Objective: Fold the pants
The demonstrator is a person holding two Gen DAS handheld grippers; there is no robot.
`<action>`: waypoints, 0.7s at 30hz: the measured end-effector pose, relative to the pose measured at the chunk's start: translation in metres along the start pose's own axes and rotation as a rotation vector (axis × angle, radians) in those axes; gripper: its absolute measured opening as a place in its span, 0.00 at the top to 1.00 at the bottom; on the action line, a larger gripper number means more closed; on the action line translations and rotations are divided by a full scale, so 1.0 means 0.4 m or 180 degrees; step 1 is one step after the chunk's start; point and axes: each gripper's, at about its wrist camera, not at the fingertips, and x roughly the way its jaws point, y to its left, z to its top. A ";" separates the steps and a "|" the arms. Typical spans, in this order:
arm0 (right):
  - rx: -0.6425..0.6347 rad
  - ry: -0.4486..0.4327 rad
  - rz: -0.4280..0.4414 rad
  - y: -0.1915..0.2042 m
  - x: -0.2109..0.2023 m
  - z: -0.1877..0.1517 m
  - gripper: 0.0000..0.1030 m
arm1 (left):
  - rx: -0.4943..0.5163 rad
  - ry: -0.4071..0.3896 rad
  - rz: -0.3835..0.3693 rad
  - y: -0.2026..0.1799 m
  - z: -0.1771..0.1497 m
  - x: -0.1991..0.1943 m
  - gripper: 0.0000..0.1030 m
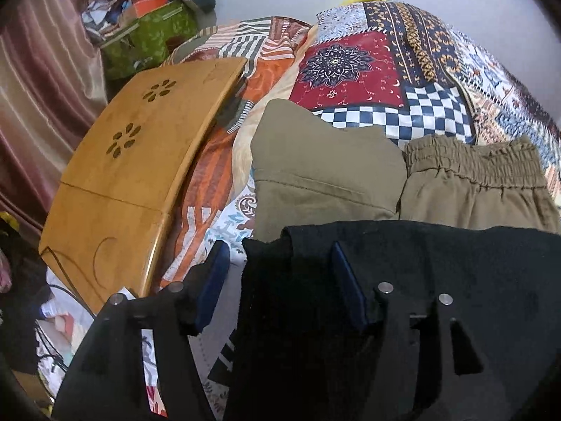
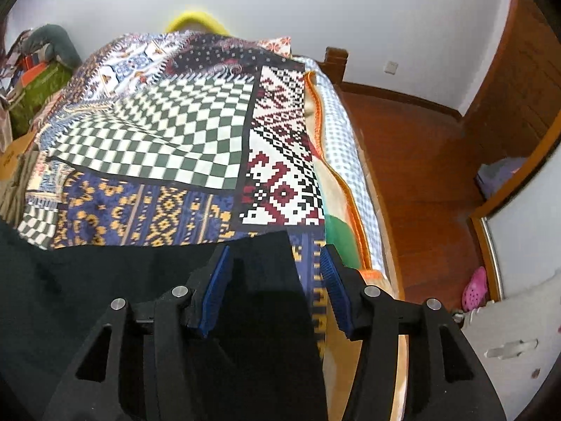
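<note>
**Black pants spread on the patchwork bed, both grippers open over their corners**

From the left wrist camera, the left gripper (image 1: 280, 280) hangs over the near edge of the bed with its blue-padded fingers (image 1: 214, 280) spread wide. A corner of the black pants (image 1: 438, 280) lies in the gap between them; the right-hand pad sits on the dark cloth, the left-hand pad stands clear of it over the bedding, so nothing is pinched. The black pants stretch away to the right across the lower part of the view. Just beyond them lie khaki pants (image 1: 326, 175), folded, with their gathered elastic waistband (image 1: 473, 165) to the right. Both garments rest on a patchwork quilt (image 1: 350, 66) of red, navy and checkered panels. To the left a wooden lap desk (image 1: 129, 161) with flower-shaped cutouts sits on the bed, and a green box (image 1: 150, 35) piled with odds and ends stands by the curtain (image 1: 38, 80).

From the right wrist camera, the right gripper (image 2: 277, 284) is likewise open wide, fingers (image 2: 336, 287) well apart. The other corner of the black pants (image 2: 105, 287) reaches up between them, touching the left-hand pad; the right-hand pad stands apart from it, over the quilt (image 2: 157, 133). The cloth is not clamped. Beyond the bed's edge lie the wooden floor (image 2: 420, 161) and a pink clog (image 2: 475, 287) near a mirror door (image 2: 526, 217).
</note>
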 end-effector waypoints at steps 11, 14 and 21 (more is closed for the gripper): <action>-0.0151 0.0029 0.0076 0.030 0.046 -0.021 0.78 | 0.0266 -0.0170 0.0193 -0.055 -0.010 -0.024 0.76; -0.0292 -0.0091 -0.0065 0.059 0.033 -0.031 0.84 | 0.0174 -0.0347 0.0227 -0.048 -0.011 -0.056 0.78; -0.0233 -0.0598 -0.0350 0.031 -0.041 0.013 0.88 | 0.0200 -0.0715 0.0253 -0.046 0.014 -0.136 0.79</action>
